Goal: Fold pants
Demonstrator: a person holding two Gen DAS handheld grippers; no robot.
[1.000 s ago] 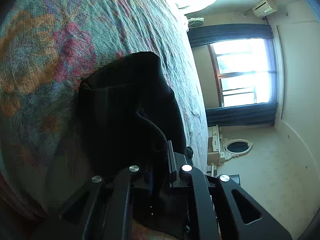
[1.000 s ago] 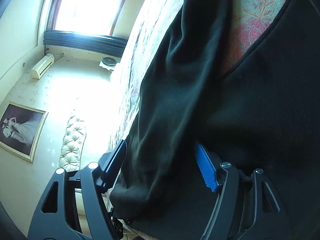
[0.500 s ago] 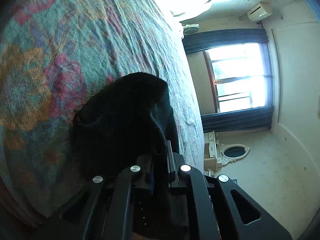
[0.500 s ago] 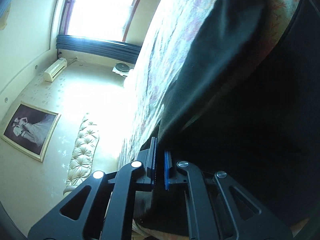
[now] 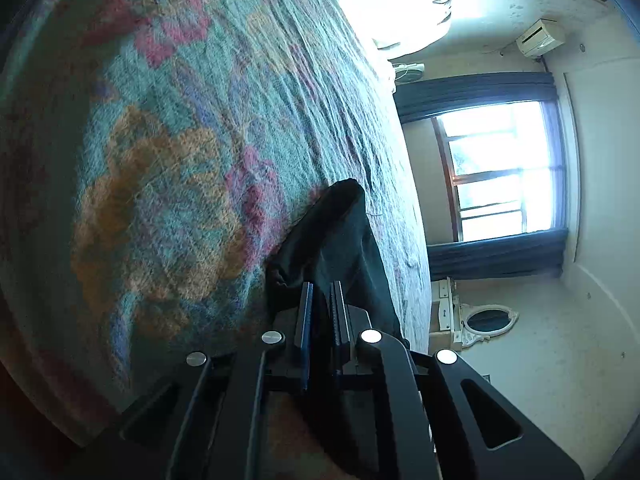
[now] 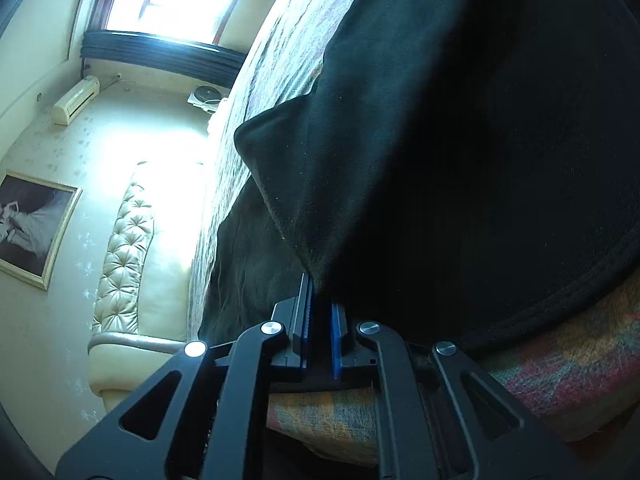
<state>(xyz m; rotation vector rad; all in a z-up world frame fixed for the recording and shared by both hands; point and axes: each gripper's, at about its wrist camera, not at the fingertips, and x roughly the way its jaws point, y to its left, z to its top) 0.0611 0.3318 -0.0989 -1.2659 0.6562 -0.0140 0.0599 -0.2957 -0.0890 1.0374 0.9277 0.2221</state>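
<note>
The bed [image 5: 168, 184], spread with a floral cover, carries the black pants [image 6: 460, 152], which are heaped at its near edge. Ample bare cover is left beyond the cloth for the fold to be carried forward; the bed's far side edge drops off towards the window. The left gripper [image 5: 322, 312] is clamped nearly shut on a raised fold of the pants, and the right gripper [image 6: 322, 312] likewise. Both corners are best drawn level and taut before being laid down.
</note>
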